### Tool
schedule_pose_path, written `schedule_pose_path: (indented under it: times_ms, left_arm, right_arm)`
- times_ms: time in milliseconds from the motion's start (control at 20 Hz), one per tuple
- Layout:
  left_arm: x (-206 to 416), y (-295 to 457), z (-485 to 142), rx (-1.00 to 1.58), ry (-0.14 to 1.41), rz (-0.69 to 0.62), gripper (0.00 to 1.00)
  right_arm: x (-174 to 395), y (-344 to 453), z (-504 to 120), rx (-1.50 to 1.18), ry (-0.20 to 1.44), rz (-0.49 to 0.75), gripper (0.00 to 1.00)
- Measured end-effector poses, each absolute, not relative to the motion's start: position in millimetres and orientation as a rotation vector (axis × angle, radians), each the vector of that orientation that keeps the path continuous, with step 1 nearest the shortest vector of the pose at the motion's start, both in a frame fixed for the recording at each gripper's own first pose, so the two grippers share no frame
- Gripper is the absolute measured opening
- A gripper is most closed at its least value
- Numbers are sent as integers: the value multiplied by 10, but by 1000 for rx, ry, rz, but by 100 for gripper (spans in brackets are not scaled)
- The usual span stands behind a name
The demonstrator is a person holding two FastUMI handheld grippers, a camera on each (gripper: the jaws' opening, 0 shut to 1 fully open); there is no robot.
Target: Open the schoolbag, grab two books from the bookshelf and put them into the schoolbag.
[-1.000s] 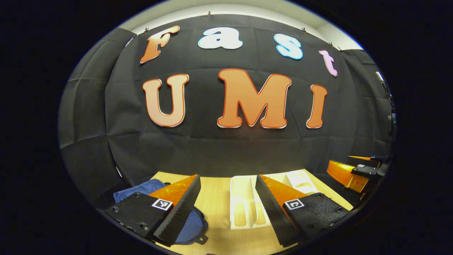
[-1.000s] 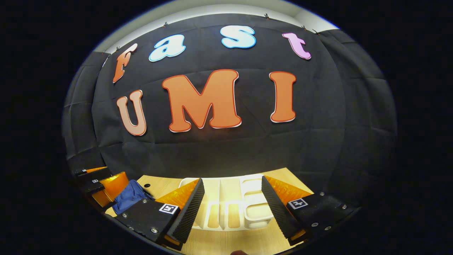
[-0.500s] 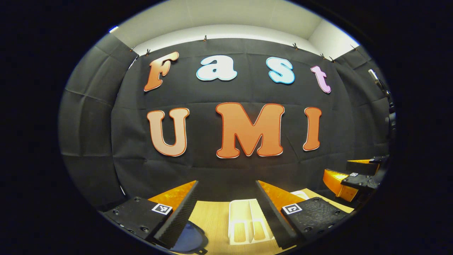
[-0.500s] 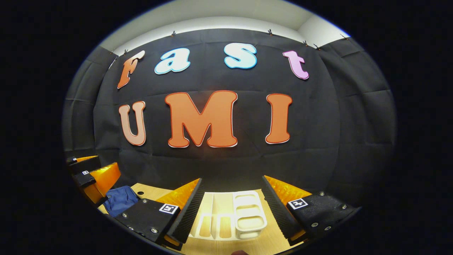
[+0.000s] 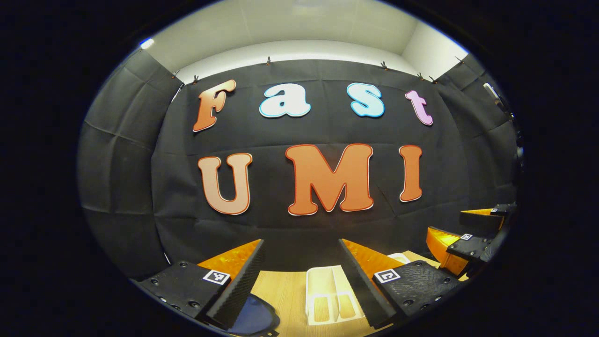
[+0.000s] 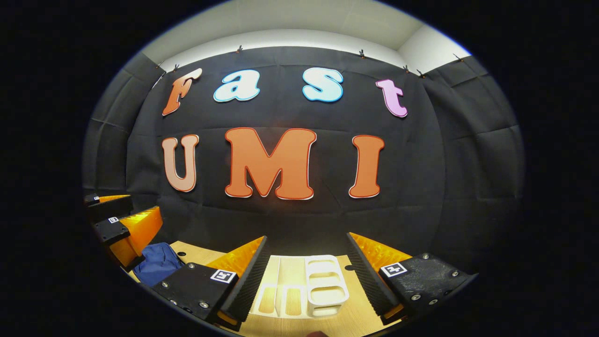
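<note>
While both hand-held grippers gape, the bookshelf (image 6: 304, 290) sits mid-table (image 6: 346, 323).

You face a black cloth wall (image 5: 299, 224), creased into panels and clipped along its top edge, wrapping round both sides of the booth. Above it you see a pale wall and ceiling (image 6: 299, 23), brightly lit. Below, a light wooden table (image 6: 196, 252) meets the foot of the cloth.
</note>
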State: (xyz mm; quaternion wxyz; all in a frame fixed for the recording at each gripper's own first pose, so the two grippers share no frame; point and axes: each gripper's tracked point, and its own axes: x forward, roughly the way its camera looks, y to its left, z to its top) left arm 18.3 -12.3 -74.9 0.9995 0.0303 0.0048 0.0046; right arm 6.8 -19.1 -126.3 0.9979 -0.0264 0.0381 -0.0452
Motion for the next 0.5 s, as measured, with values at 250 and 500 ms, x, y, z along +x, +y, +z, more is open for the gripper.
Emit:
schedule_pose_path:
  times_ms: [250,500]
  left_arm:
    - [188,-47,-821,52,36,15,99]
    - [197,-64,-863,61,51,-1,99]
  right_arm:
    - [54,-80,-1310,-71,97,-82,96]
    - [67,-69,-1339,-72,110,-91,100]
